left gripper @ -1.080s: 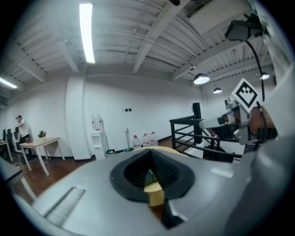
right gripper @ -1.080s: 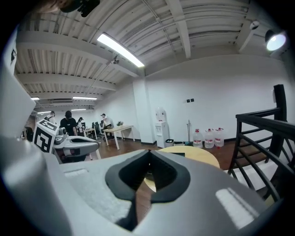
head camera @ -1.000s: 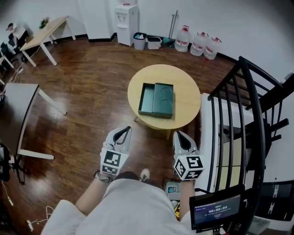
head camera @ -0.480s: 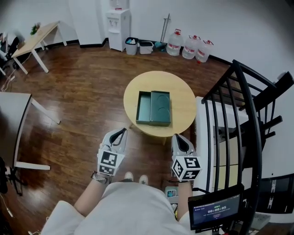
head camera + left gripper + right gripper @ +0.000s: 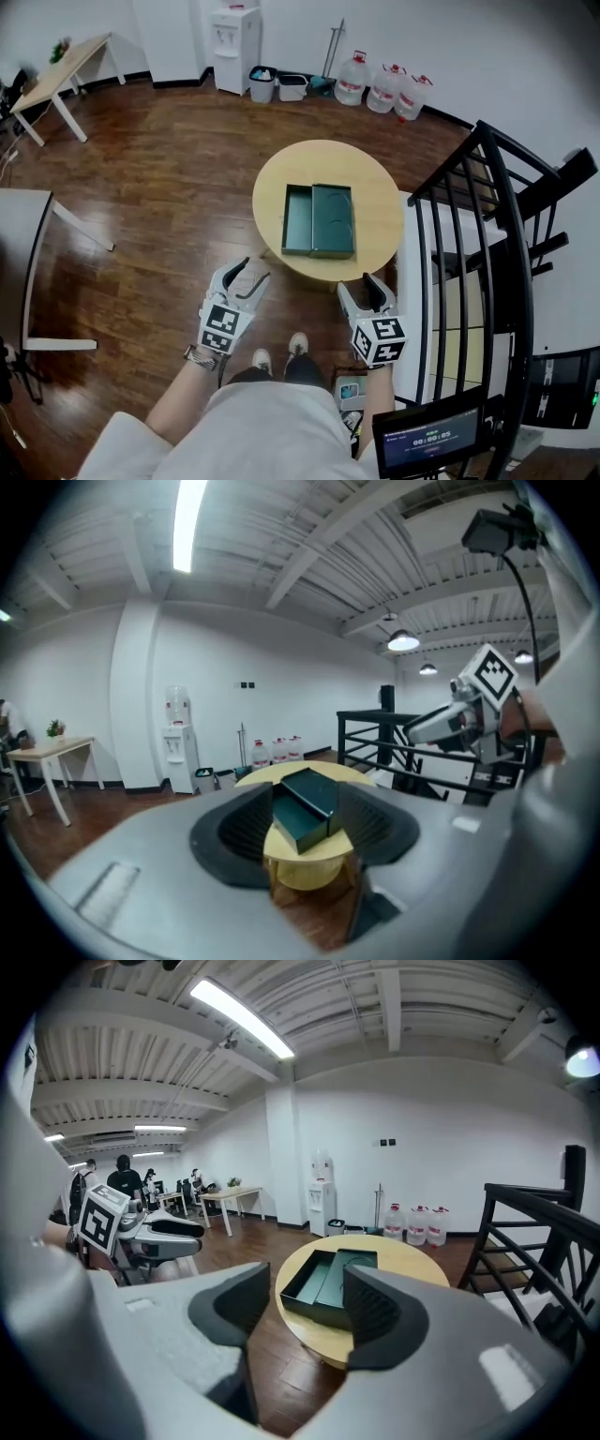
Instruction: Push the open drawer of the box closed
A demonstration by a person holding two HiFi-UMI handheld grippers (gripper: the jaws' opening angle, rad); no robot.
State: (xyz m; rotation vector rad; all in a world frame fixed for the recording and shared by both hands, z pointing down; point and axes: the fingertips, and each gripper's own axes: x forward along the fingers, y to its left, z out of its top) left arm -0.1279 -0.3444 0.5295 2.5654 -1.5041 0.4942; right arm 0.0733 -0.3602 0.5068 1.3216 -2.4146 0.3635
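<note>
Left gripper (image 5: 251, 271) and right gripper (image 5: 360, 284) just opened wide, empty, green box (image 5: 332, 220), drawer (image 5: 296, 219) open

**Finding: open-plan office on a loft floor**

You stand in a shared office. Evidence: a long desk (image 5: 58, 67) against the far wall, more desks with seated people (image 5: 123, 1177) down the room, a water dispenser (image 5: 232, 39) with spare jugs (image 5: 382, 87) and waste bins (image 5: 263, 83) beside it. Dark wood flooring (image 5: 159, 178), white walls, strip lighting (image 5: 240, 1018) under exposed ceiling beams (image 5: 389, 997), and a black metal railing (image 5: 491, 1211) are noted.
</note>
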